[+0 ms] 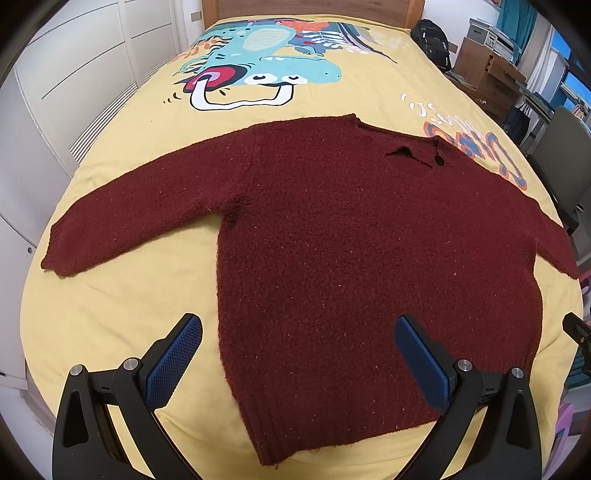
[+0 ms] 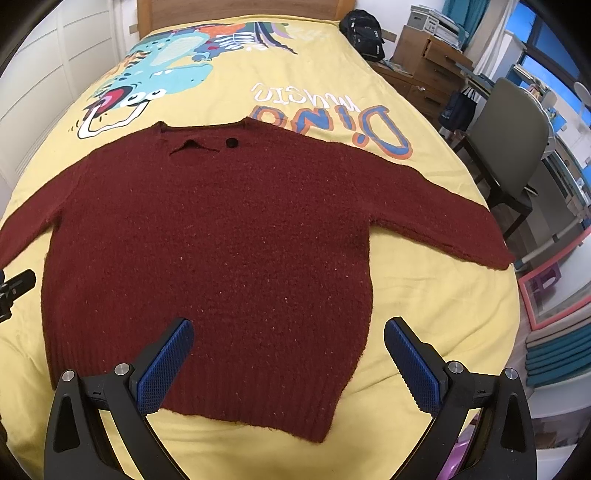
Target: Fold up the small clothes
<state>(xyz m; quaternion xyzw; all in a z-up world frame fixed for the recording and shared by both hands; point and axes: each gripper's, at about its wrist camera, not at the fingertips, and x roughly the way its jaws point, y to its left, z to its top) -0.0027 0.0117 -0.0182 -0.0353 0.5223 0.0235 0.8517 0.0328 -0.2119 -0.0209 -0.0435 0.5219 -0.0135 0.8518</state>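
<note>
A small dark red knit sweater (image 1: 351, 240) lies flat on the yellow bedspread (image 1: 122, 325), sleeves spread out to both sides, neck with a black button at the far end. It also shows in the right wrist view (image 2: 221, 236). My left gripper (image 1: 298, 330) is open and empty, hovering over the sweater's near left hem corner. My right gripper (image 2: 289, 332) is open and empty above the near right part of the hem. Part of the left gripper (image 2: 14, 288) shows at the left edge of the right wrist view.
The bedspread carries a cartoon dinosaur print (image 1: 258, 59) at the far end. White wardrobe doors (image 1: 74, 74) stand left of the bed. A grey chair (image 2: 513, 140), a wooden desk (image 2: 428, 59) and a black backpack (image 2: 364, 31) stand on the right.
</note>
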